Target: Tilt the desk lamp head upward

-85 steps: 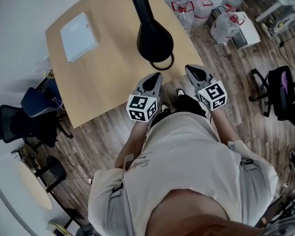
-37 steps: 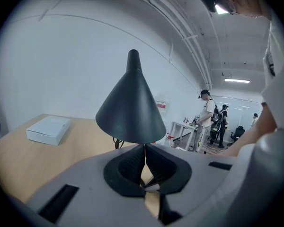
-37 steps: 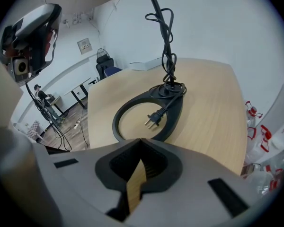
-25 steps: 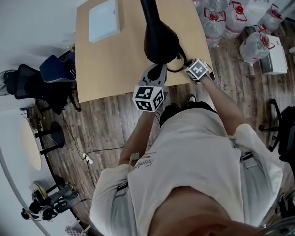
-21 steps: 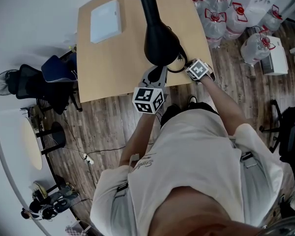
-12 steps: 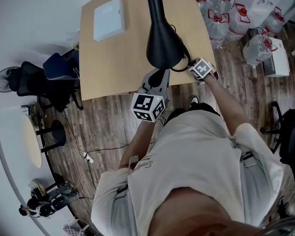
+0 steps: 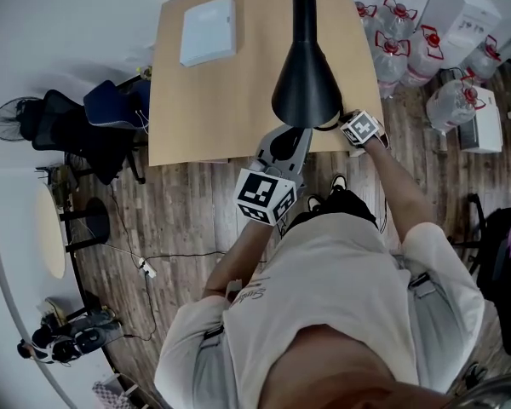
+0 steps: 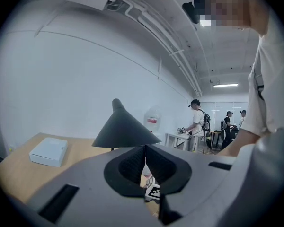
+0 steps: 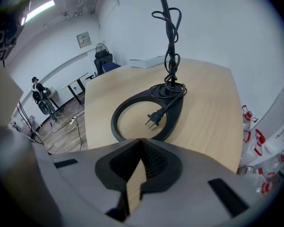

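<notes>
We hold both arms out forward over the near edge of the table (image 7: 187, 100). The left forearm reaches straight ahead. The left gripper (image 8: 144, 151) points at the lamp head (image 7: 307, 92) from just below its near rim, with its marker cube (image 7: 266, 196) toward us. Its jaws are pressed together along a thin seam with nothing between them, and they do not touch the head. Our right arm stretches further out to the right. The right gripper (image 9: 141, 143) sits low at the table edge, just beside the lamp's ring base (image 9: 132, 107). Its tips meet on nothing, and only a sliver of tabletop shows between the pads behind them.

The head is a black cone hanging over the near part of the table, mouth down and narrow end toward the stem. From the left gripper view it stands right in front of the jaws and blocks most of the table beyond.

The plug (image 9: 154, 118) lies inside the ring. The cord (image 9: 170, 41) is looped around the stem above it. A white box (image 7: 209, 20) rests at the far left corner. Water bottles (image 7: 392, 37) stand on the floor to the right of the table, and dark chairs (image 7: 77, 126) stand to its left. People (image 8: 197, 122) work at a distant table.
</notes>
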`<state>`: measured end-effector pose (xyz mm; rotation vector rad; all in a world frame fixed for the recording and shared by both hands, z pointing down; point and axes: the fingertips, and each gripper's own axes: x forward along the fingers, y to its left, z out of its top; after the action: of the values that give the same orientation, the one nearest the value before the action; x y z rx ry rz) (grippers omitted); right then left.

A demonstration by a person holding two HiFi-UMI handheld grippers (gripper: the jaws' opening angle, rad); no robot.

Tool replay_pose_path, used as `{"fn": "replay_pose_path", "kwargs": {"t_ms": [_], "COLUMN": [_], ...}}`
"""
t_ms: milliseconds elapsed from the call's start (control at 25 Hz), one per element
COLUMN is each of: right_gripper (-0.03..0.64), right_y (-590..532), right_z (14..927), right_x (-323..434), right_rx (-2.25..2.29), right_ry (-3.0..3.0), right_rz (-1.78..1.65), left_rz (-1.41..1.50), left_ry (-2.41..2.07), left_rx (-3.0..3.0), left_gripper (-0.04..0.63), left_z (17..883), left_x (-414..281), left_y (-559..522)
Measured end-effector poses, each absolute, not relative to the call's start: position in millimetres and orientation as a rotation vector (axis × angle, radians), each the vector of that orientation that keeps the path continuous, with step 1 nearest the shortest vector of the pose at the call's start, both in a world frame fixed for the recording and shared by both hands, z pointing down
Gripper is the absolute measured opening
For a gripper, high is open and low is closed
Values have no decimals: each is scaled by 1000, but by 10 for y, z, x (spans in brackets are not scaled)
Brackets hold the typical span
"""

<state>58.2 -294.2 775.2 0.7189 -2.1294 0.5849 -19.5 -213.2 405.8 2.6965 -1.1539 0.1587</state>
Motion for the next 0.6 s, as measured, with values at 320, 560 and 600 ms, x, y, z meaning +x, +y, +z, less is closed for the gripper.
{"fn": "replay_pose_path", "kwargs": {"t_ms": [320,560,600], "right_gripper": [-5,-5,-3], "right_y": [-2983,-2933,-2950], "right_z": [7748,7761,7756], "right_x": [557,568,566], "right_rx": [752,643,628], "right_ry": [-2141,-2119,-2115], "right_rz": [574,501,495], "left_rz": [125,107,97], "left_ry": [-1196,-1285,-1299], "left_rx": [2689,2661,2663], "left_gripper": [15,15,15], "left_z": [3825,3714,3680], "left_x": [-242,-227,-221], "left_y": [-2157,-2156,-2169]}}
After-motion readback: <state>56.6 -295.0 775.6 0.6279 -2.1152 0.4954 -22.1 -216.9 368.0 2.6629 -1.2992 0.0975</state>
